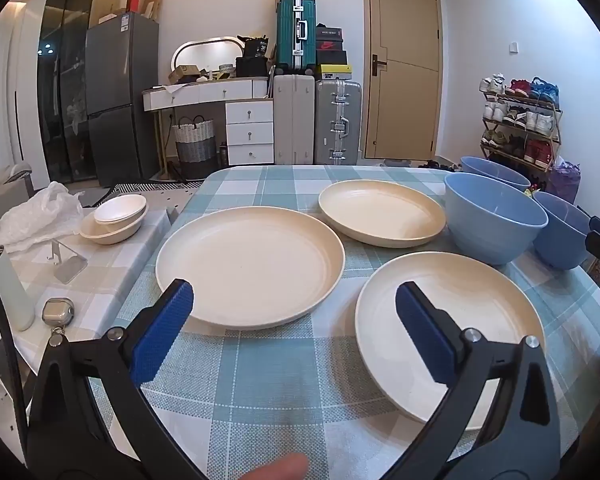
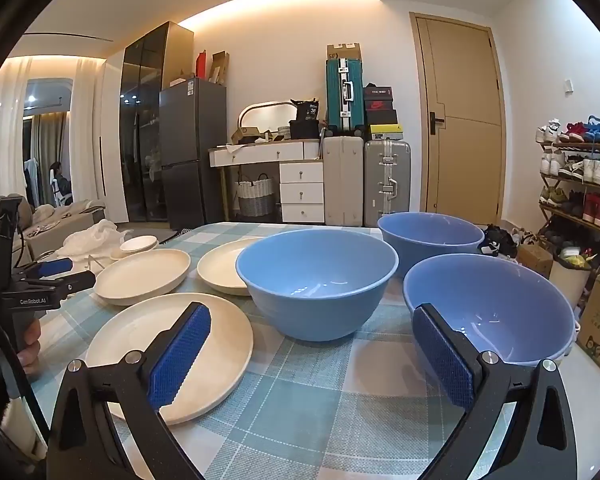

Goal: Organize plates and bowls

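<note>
Here, the left gripper (image 1: 294, 316) is held jaws wide apart, nothing between them, above the checked cloth (image 1: 260, 384). Left of the middle bowl (image 2: 316, 280), three cream plates (image 1: 250, 266) are laid out singly. Behind and right of that bowl, two more blue bowls (image 2: 488, 304) are seen. The right gripper (image 2: 312, 350) is likewise spread wide and empty, just before the middle bowl.

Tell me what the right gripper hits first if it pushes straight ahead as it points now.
Probably the middle blue bowl, dead ahead of the open right gripper, unless its downward tilt meets the tablecloth first; depth is unclear.
</note>
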`<state>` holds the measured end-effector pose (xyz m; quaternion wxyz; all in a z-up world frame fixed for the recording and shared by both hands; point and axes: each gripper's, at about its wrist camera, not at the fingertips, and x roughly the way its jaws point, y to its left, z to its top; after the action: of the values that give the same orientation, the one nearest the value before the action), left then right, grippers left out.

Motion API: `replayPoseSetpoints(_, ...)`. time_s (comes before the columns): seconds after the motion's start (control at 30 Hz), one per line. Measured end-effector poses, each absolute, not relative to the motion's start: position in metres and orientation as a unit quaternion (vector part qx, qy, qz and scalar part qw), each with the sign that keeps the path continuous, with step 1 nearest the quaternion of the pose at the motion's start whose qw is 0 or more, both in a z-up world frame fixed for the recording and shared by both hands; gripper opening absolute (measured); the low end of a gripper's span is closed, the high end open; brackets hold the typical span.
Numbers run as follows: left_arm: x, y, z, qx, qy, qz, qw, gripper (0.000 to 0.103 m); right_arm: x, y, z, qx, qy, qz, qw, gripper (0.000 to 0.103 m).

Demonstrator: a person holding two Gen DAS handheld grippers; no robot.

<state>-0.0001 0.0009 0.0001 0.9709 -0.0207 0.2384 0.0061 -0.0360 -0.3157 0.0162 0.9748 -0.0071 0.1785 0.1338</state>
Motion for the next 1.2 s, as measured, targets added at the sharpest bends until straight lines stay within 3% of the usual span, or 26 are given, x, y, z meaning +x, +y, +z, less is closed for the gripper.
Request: replayPoseSetpoints(1.2, -0.0045, -0.0007, -0.002, 0.0, 0.233, 0.007, 0.972, 0.101, -0.0397, -0.3142, 0.0184, -0.008, 0.173, 0.137, 0.975, 0.103)
